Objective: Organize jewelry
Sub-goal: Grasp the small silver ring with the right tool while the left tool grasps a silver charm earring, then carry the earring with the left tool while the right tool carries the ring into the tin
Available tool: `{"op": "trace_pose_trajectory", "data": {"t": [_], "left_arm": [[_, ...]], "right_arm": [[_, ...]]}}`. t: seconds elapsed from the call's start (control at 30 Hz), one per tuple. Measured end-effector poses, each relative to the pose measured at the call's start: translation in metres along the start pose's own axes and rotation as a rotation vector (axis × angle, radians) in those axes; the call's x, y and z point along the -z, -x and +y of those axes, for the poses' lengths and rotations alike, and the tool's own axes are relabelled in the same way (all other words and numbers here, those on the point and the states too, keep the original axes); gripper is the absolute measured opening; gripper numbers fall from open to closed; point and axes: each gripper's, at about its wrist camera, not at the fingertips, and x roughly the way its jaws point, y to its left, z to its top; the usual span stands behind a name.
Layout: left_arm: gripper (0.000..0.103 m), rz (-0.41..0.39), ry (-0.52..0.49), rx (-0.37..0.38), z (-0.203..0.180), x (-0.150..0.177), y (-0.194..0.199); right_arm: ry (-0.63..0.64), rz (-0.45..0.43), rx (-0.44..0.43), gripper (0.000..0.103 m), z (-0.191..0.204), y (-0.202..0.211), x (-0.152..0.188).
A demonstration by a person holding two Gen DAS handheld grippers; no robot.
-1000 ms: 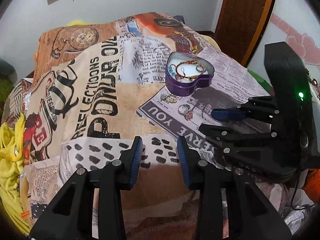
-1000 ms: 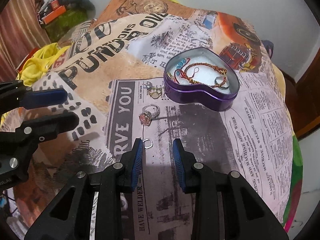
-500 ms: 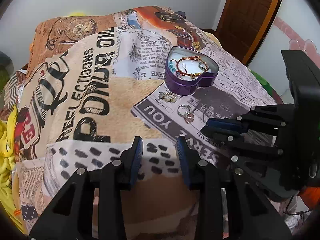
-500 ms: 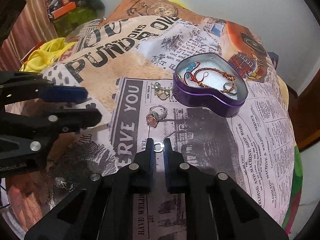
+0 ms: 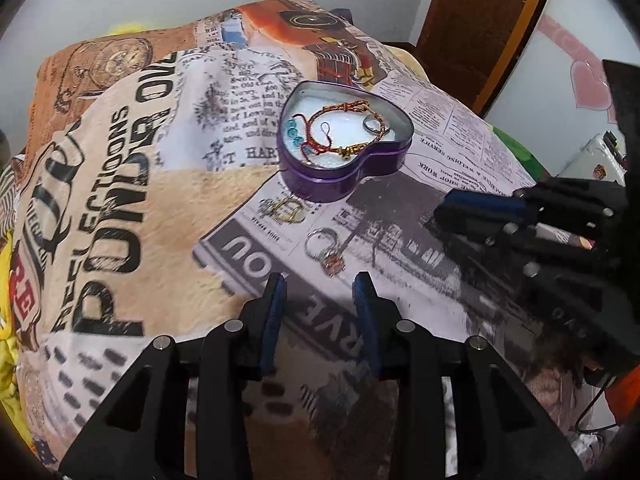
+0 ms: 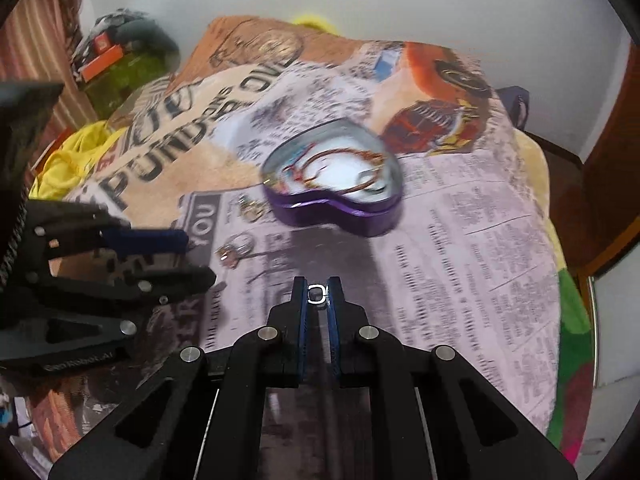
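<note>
R gripper [image 6: 318, 294] fingers pinched a small silver ring [image 6: 316, 294], near side of purple heart-shaped tin [image 6: 340, 210]. L gripper [image 5: 319, 294] fingers wide, holding nothing, above printed bedspread [image 5: 120, 200].

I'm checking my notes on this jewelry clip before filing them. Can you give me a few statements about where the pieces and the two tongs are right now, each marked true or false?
1. The right tongs are shut on a small silver ring. True.
2. The left tongs hold the pink-stone ring. False: they are open and empty, and that ring lies on the blanket just beyond their tips.
3. The heart-shaped tin has its lid on. False: it is open, with a red cord bracelet inside.
4. A gold piece lies on the blanket beside the tin. True.
5. The tin is purple. True.
</note>
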Motion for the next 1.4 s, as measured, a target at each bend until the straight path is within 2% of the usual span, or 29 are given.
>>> {"op": "trace_pose_trajectory", "data": {"t": [0.07,0.3,0.53,0.73,1.1,1.4], "left_arm": [[0.034,0.003,0.004,0.003,-0.001,-0.003,-0.005],[0.011,-0.001,0.007,0.017,-0.001,-0.007,-0.010],[0.011,-0.027,0.012,0.010,0.000,-0.007,-0.003],[0.011,-0.080,0.014,0.004,0.000,-0.015,0.017],[0.011,-0.199,0.010,-0.001,0.004,-0.049,0.054],[0.011,-0.236,-0.007,0.008,0.003,-0.069,0.051]], "right_arm": [[-0.011,-0.014,0.003,0.008,-0.006,0.003,-0.001],[-0.030,-0.044,-0.001,0.008,-0.015,0.005,-0.007],[-0.040,-0.054,-0.005,0.008,-0.017,0.008,-0.007],[-0.041,-0.080,0.002,0.008,-0.018,0.019,-0.013],[-0.061,-0.161,0.016,0.008,-0.024,0.040,-0.035],[-0.069,-0.201,0.008,0.008,-0.027,0.037,-0.056]]}}
